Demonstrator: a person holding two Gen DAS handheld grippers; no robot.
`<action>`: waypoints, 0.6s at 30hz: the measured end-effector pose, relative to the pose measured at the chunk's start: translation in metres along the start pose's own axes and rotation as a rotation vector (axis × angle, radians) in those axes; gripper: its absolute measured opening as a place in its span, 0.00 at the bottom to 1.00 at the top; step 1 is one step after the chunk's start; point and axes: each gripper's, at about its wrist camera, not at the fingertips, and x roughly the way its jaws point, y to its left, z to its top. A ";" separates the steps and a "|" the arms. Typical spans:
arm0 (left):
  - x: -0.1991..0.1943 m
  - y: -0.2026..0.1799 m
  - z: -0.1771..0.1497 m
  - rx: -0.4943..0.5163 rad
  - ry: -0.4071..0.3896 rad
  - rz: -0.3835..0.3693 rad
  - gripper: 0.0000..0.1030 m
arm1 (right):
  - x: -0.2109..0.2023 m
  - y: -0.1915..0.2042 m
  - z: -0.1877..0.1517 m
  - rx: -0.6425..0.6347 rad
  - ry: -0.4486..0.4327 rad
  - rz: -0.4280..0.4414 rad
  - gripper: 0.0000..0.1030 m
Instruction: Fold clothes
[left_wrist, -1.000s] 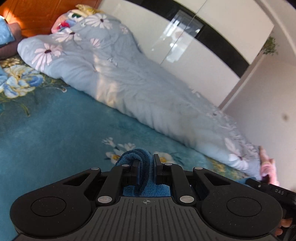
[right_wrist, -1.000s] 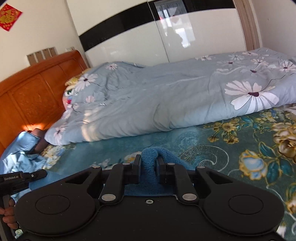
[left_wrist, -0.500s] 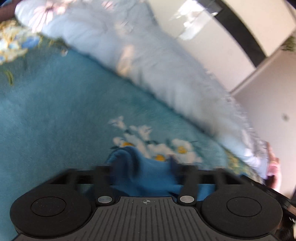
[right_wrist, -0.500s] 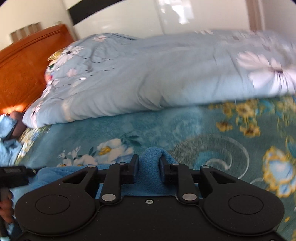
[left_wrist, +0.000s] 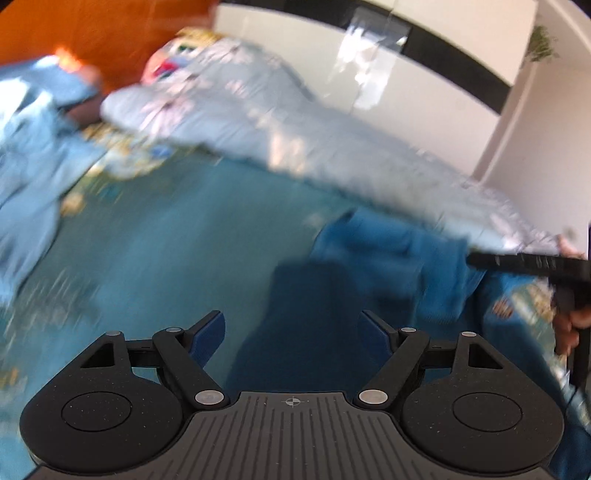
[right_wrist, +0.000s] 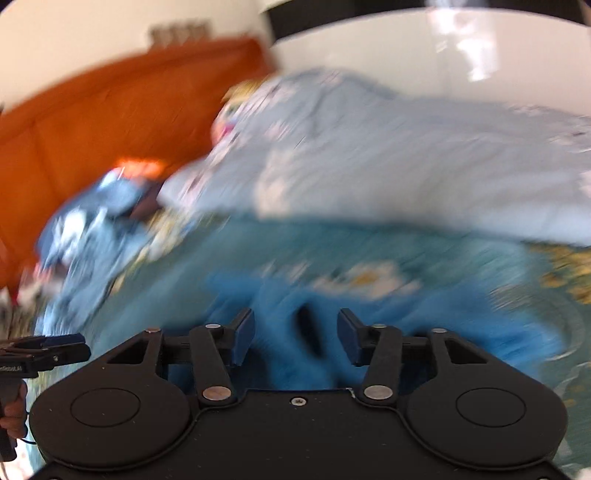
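A blue fleece garment (left_wrist: 399, 266) lies bunched on the teal floral bedsheet (left_wrist: 166, 266). My left gripper (left_wrist: 291, 332) has drawn back from it, jaws wide and still opening, nothing pressed between the pads. The garment sits ahead and to its right. In the right wrist view the fleece (right_wrist: 288, 306) lies between and under my right gripper (right_wrist: 295, 334). Its jaws are opening and the pads stand clear of the cloth. Each gripper shows in the other's view: the right gripper (left_wrist: 535, 262) and the left gripper (right_wrist: 44, 350), both held by hands. Both views are motion-blurred.
A rolled light-blue floral duvet (left_wrist: 295, 122) runs along the far side of the bed. A pile of light-blue clothes (left_wrist: 26, 155) lies at the left by the orange wooden headboard (right_wrist: 92, 118). White wardrobe doors (left_wrist: 424, 85) stand behind.
Both grippers were shut on folds of the blue garment and have let go. The jaws have spread, the garment has dropped onto the sheet, and the left gripper has swung away to the left.
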 end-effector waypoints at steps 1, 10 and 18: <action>-0.003 0.005 -0.008 -0.009 0.014 0.018 0.75 | 0.009 0.004 -0.001 -0.002 0.011 -0.001 0.45; -0.009 0.043 -0.042 -0.134 0.084 -0.019 0.75 | 0.048 -0.038 0.009 0.302 -0.029 -0.022 0.39; -0.009 0.038 -0.051 -0.099 0.078 -0.034 0.66 | 0.071 -0.021 0.091 0.050 -0.122 -0.146 0.06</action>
